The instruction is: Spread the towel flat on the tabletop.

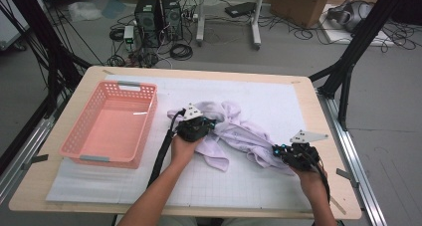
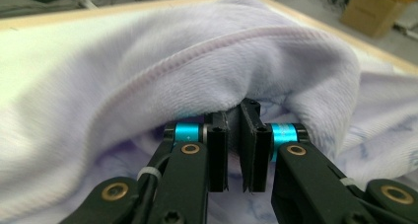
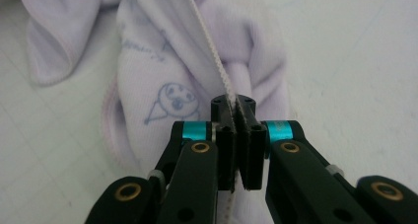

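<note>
My left gripper (image 1: 205,125) and right gripper (image 1: 279,151) both clamp the lilac garment (image 1: 239,131), crumpled mid-desk toward the right edge. Grasp complete; the pink basket (image 1: 79,144) stands unfilled.

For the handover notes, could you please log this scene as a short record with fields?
surface: table under a white gridded mat
garment: pale lilac garment, crumpled mid-mat
left gripper: shut on a garment fold
right gripper: shut on the white seam edge
basket: pink basket, left of the garment, nothing inside
print: small cartoon figure on the cloth
</note>
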Available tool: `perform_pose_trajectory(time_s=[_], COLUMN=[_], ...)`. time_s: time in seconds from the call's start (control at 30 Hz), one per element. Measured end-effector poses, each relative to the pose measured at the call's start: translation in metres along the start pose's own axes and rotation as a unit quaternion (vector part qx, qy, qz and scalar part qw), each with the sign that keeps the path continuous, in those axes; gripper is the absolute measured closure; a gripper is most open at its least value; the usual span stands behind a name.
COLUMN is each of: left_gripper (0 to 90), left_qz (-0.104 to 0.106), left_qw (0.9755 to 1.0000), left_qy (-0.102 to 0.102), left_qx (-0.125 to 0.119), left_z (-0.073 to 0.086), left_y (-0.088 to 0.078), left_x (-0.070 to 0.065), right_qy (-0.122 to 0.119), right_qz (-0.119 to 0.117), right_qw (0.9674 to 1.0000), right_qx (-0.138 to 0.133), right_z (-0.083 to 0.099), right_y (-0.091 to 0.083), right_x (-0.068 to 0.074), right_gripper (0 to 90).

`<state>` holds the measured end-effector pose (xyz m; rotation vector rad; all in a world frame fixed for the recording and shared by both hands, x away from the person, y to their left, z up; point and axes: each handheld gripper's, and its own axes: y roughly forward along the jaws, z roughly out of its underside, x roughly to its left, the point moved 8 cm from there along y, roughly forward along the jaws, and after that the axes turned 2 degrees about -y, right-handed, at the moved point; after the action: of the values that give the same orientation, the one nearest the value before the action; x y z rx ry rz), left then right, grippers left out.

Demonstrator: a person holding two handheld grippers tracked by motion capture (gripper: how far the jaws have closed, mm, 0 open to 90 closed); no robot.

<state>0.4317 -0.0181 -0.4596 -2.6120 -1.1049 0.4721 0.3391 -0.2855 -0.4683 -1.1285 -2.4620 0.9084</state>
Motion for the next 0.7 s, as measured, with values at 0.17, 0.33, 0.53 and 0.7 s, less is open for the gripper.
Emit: perform_pose_trajectory(time_s=[0.17, 0.33, 0.53, 0.7], left_gripper=[82.9, 64.5, 47.2, 45.1], left_qz=[0.012, -0.006, -0.015, -0.022], left_qw=[0.9999, 0.9998, 0.9991, 0.9985], left_qy=[0.005, 0.016, 0.034, 0.046], left_qx=[0.009, 0.012, 0.018, 0.018], left_z=[-0.003, -0.008, -0.009, -0.011], left_y=[0.001, 0.001, -0.011, -0.022], left_x=[-0.001, 0.0, 0.007, 0.015], right_qy=[-0.019, -0.035, -0.026, -0.055], right_qz=[-0.005, 0.004, 0.006, -0.028], right_qw=[0.9998, 0.9993, 0.9992, 0.9967], right_qx=[-0.001, 0.007, -0.029, -0.053], right_z=[0.013, 0.022, 0.001, -0.041], right_y=[-0.014, -0.024, -0.025, 0.0], right_x=[0.01, 0.015, 0.008, 0.023], right_gripper=[87.6, 87.1, 65.1, 57.8])
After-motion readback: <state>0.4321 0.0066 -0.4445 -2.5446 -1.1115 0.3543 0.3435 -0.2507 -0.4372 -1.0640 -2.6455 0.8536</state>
